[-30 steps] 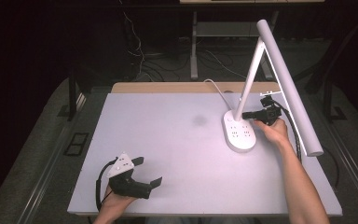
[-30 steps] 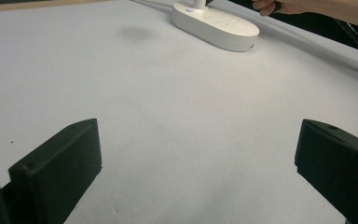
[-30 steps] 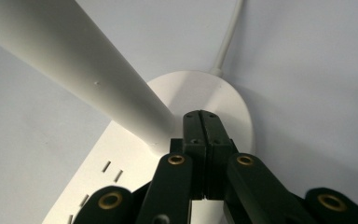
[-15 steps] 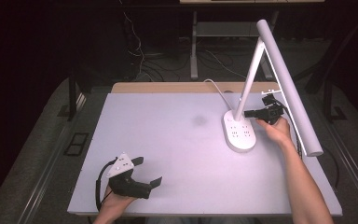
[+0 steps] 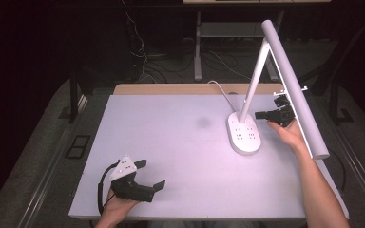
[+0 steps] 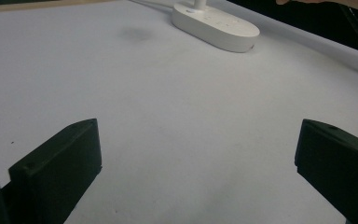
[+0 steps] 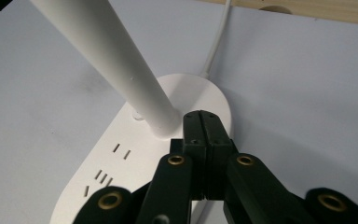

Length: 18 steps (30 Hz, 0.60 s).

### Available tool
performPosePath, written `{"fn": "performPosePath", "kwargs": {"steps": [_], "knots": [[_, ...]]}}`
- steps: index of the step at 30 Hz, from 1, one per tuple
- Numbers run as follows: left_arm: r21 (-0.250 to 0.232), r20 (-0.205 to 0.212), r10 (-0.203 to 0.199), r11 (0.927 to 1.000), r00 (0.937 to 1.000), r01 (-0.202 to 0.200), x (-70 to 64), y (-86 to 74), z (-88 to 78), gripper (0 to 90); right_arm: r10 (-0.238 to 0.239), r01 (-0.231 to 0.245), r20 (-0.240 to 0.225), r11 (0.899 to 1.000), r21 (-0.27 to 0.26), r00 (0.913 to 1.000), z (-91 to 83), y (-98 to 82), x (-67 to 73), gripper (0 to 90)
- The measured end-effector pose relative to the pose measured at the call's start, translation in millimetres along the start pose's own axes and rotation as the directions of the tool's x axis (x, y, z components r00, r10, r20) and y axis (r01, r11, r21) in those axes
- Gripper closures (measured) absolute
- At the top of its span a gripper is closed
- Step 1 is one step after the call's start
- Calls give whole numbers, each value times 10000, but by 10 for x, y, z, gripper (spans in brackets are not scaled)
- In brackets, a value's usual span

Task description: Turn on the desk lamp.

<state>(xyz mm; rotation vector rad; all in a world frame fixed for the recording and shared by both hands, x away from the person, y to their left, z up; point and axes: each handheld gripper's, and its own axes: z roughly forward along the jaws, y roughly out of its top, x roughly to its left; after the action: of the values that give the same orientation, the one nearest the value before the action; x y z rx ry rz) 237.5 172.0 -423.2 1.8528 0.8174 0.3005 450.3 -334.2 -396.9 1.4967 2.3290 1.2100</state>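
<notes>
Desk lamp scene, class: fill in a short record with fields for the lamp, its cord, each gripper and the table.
lamp: white desk lamp with an oval base that carries socket slots; slanted stem, long tube head
cord: white cord runs from the base toward the table's far edge
right gripper: right gripper, jaws shut, nothing between them, tips just by the foot of the stem, above the base
left gripper: left gripper, jaws open, empty, near the front edge
table: white table
</notes>
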Motion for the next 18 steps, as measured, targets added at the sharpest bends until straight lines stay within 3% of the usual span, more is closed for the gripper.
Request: {"fn": "performPosePath", "kwargs": {"steps": [9, 18], "knots": [[15, 33, 50, 10000, 10000, -50, -9, 1, -2, 0, -255, 253, -72, 9993, -283, 9996, -203, -72, 92, 895], [8, 26, 15, 10000, 10000, -15, -5, 8, 13, 0, -81, 65, -257, 9981, -608, 9996, -386, -185, 219, 592]]}}
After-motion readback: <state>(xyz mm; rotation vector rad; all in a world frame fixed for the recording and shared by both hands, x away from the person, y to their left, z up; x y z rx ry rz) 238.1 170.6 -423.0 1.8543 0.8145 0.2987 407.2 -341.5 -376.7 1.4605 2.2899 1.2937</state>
